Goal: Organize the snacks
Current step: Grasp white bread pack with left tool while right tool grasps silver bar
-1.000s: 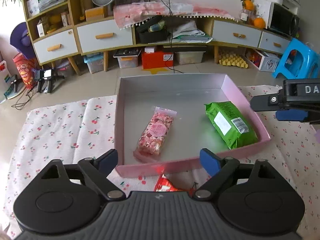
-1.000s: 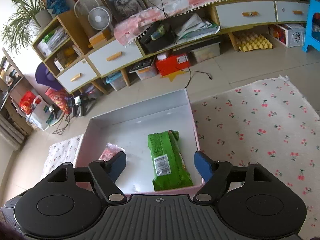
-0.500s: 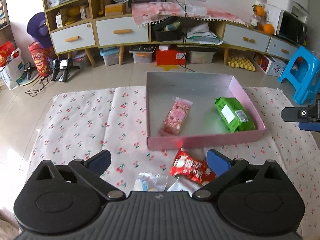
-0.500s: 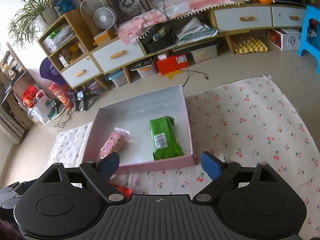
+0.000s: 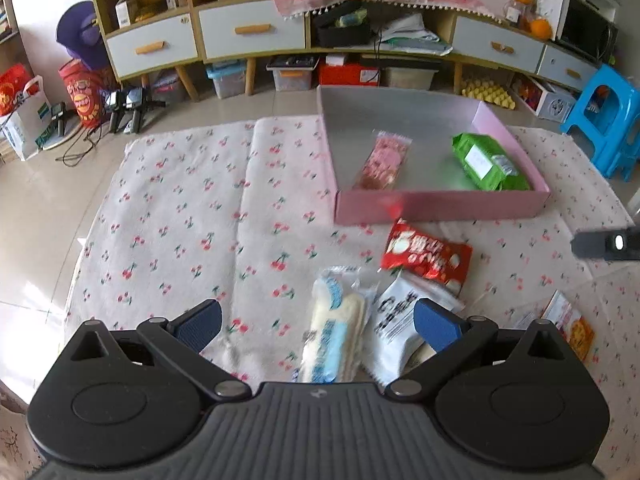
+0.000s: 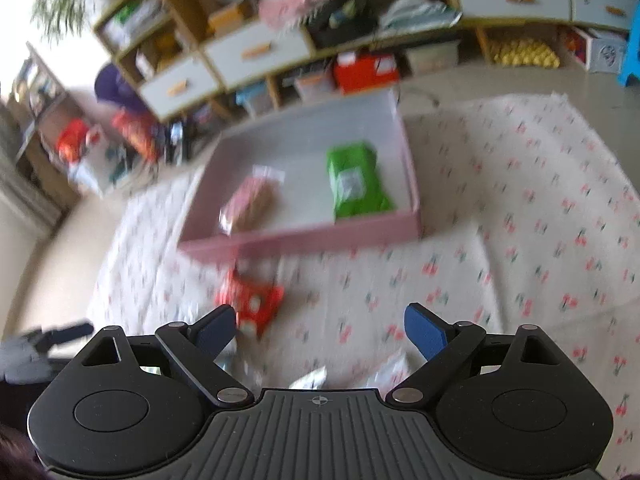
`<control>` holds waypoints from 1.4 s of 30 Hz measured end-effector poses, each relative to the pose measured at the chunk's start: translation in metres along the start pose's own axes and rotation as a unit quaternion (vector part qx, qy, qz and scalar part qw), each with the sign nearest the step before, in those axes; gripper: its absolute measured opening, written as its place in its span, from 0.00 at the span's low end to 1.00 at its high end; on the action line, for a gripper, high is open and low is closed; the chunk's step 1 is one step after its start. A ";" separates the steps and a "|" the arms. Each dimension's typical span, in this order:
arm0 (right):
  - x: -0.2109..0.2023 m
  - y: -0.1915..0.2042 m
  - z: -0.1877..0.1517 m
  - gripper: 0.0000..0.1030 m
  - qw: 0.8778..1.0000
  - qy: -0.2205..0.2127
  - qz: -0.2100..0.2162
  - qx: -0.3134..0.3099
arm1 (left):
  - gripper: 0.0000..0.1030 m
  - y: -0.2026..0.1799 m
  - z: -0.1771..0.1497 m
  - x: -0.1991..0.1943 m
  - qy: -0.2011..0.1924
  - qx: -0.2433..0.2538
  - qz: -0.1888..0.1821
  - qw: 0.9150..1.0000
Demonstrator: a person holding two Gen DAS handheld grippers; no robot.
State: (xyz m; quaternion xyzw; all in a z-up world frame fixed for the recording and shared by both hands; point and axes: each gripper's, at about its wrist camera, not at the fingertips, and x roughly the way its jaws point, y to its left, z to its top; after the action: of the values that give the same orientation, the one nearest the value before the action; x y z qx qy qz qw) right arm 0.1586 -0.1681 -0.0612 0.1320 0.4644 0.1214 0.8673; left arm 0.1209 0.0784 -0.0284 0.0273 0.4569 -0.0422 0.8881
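Pink tray (image 5: 440, 206) now farther off than second ago; holds pink bar (image 5: 382, 160), green pack (image 5: 486, 162).
Loose snacks on cloth (image 5: 180, 220): red packet (image 5: 426, 258), white-blue bar (image 5: 336, 320).
Left gripper (image 5: 318, 322) jaws apart, empty; right gripper (image 6: 320, 330) just opening, empty.
Drop-offs likely done; next pick pending.

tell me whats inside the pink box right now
Two packets lie in the pink box: a pink snack bar and a green pack. The near wall hides a floor strip.
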 end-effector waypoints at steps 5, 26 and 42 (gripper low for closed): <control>0.014 0.015 -0.022 0.90 0.999 0.045 0.013 0.007 | 0.99 0.014 -0.012 0.002 -0.004 0.007 0.009 1.000; 0.011 0.077 -0.090 0.90 0.995 0.027 0.087 -0.050 | 0.89 0.035 -0.053 0.021 -0.043 0.008 -0.058 0.997; 0.041 0.088 -0.113 0.67 0.990 0.082 0.105 -0.045 | 0.65 0.017 -0.051 0.026 -0.029 -0.014 -0.082 0.996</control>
State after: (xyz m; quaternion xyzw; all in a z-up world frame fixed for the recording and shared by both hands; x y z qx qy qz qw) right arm 0.0788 -0.0589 -0.1231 0.1309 0.5117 0.2429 0.8137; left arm 0.0965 0.0988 -0.0786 -0.0235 0.4324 -0.1092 0.8947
